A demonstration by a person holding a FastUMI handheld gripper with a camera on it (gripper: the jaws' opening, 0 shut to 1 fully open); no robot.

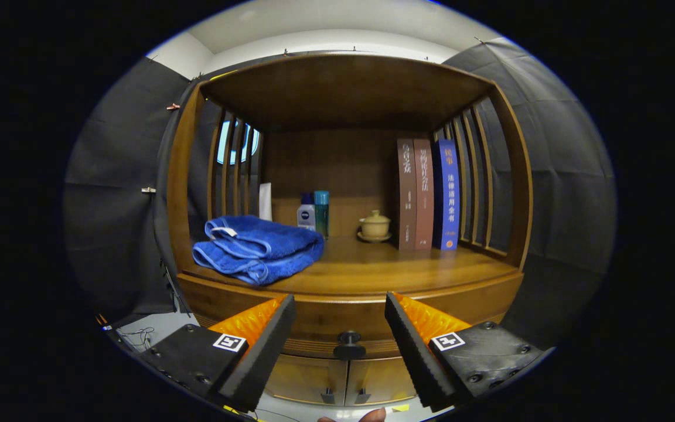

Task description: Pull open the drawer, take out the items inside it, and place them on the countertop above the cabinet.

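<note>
A wooden cabinet stands in front of me, its drawer (320, 325) closed, with a dark round knob (349, 339) on its front. The knob sits between my two fingers and a little beyond their tips. My gripper (340, 308) is open, with nothing held. Above the drawer lies the wooden countertop (408, 266), under a slatted wooden canopy. What is inside the drawer is hidden.
On the countertop a folded blue towel (258, 247) lies at the left front. At the back stand a small bottle (306, 214), a teal bottle (321, 212), a lidded tea cup (375, 226) and three upright books (428, 193). Two lower cabinet doors (343, 381) are below the drawer.
</note>
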